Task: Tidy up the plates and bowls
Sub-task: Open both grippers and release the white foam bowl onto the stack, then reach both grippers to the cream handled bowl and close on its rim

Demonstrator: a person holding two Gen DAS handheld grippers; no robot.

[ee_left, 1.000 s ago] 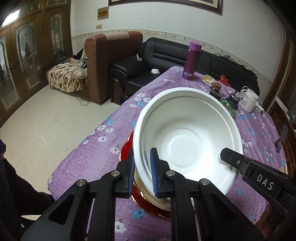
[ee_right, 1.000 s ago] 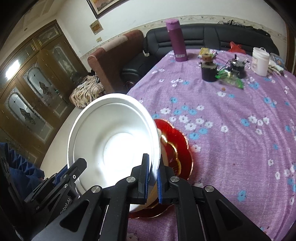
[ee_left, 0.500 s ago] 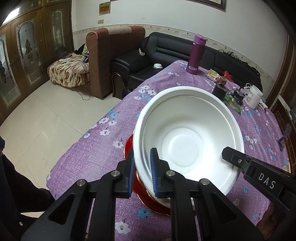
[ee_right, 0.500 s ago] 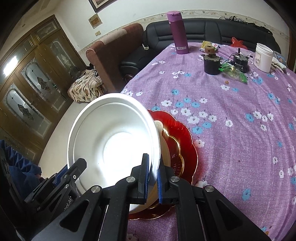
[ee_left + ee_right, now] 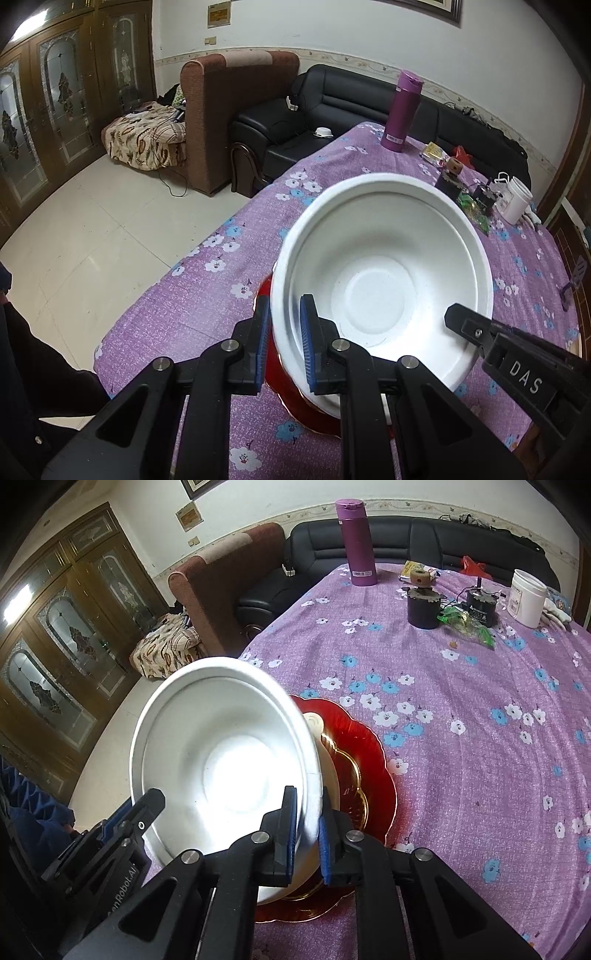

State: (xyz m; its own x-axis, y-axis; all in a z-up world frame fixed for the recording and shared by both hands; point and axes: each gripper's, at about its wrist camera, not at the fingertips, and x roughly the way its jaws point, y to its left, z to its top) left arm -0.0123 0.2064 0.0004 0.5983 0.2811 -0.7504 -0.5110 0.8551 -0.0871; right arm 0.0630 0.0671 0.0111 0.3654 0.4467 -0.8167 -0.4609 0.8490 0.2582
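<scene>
A large white bowl [image 5: 380, 280] is held in the air by both grippers. My left gripper [image 5: 284, 343] is shut on its left rim. My right gripper [image 5: 306, 830] is shut on its right rim; the bowl also shows in the right wrist view [image 5: 225, 764]. Below the bowl lies a red scalloped plate [image 5: 373, 746] with a gold-rimmed plate [image 5: 351, 782] and a cream plate [image 5: 317, 723] stacked on it. The red plate's edge shows under the bowl in the left wrist view [image 5: 266, 295]. The bowl hides most of the stack.
The table has a purple flowered cloth [image 5: 461, 709]. At its far end stand a purple flask [image 5: 356, 542], a black cylinder [image 5: 424, 605], a small motor [image 5: 480, 605], a green wrapper [image 5: 465, 624] and a white jar [image 5: 528, 598]. Sofas [image 5: 266, 122] stand beyond.
Both grippers have lifted the white bowl higher above the plate stack. More of the red, gold and cream plates shows below it. The grips have not changed.
</scene>
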